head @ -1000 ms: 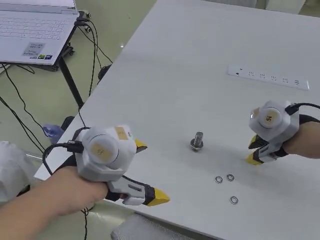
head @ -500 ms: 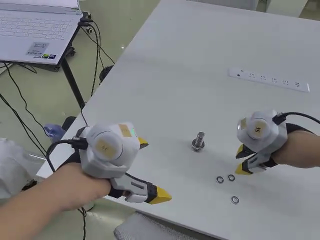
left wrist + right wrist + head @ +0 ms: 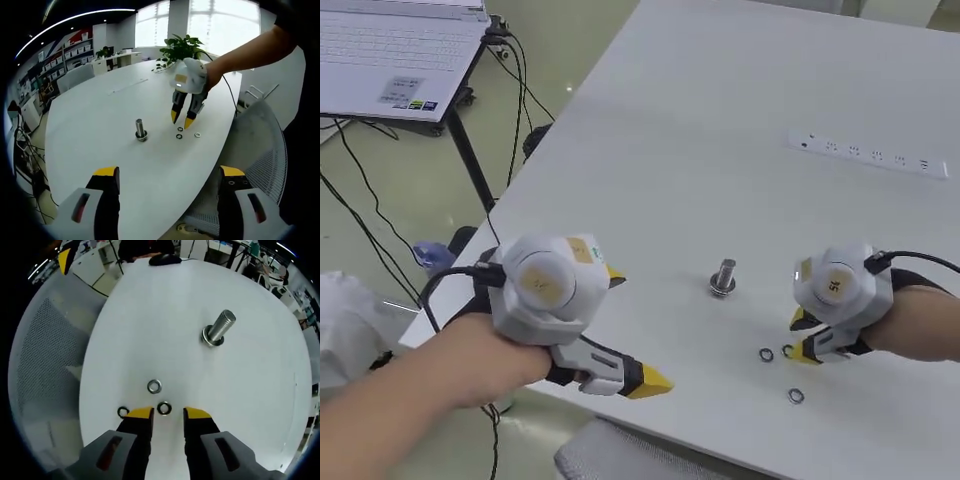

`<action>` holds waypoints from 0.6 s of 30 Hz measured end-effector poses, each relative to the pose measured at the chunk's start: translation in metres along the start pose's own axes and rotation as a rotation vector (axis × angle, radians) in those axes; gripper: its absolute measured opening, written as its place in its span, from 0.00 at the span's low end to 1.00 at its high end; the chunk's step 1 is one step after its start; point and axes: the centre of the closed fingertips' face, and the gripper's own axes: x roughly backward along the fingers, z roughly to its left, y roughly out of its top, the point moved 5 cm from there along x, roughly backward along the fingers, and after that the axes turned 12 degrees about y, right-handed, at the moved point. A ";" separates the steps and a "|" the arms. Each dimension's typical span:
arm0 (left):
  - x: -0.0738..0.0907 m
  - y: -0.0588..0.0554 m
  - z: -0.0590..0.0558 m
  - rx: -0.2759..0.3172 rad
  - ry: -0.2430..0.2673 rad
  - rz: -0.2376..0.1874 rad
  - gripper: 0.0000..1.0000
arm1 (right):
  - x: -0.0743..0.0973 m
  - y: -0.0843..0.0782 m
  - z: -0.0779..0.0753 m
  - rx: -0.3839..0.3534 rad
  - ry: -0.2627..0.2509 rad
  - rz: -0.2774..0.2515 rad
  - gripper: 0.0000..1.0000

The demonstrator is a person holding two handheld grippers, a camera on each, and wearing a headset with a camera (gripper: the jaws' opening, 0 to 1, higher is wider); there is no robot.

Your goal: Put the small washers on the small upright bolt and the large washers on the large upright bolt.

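The right gripper [image 3: 801, 337] has come down! A second ago it hung high off to one side of the bolt [image 3: 723, 278]. Now it has slid in on the person's side of the bolt and sunk low over the washers [image 3: 766, 354] lying loose on the counter [image 3: 700, 150]. That reads as the approach for a pick-up, so by my reckoning the threading is yet to come. None of the three loose washers is on the bolt. The bolt stands upright and alone in mid-counter. Whether the ring at its foot is a washer already on it or the bolt's own head, I cannot tell.

Now the fingers. In the right gripper view, the right gripper's fingers [image 3: 140, 415] are parted by a modest gap. The middle washer [image 3: 164, 408] lies flat right at the mouth of that gap, just ahead of the tips. Of the other two, one lies closer to the bolt and one lies just outside the left tip. Nothing is pinched yet, and I cannot say whether the tips touch the counter.

The left gripper [image 3: 168, 172] has kept its post well back from the bolt at the counter's edge. Its fingers [image 3: 106, 175] are spread wide and hold nothing.
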 end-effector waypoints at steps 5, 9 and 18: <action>0.001 -0.001 0.000 0.009 -0.001 -0.004 0.80 | -0.004 0.000 0.001 0.000 0.003 -0.003 0.25; 0.002 -0.004 -0.001 0.016 -0.002 -0.002 0.80 | -0.007 -0.001 0.002 -0.004 0.002 0.001 0.24; 0.003 -0.007 0.001 0.016 0.003 0.005 0.78 | -0.006 -0.001 0.004 -0.022 0.004 -0.009 0.21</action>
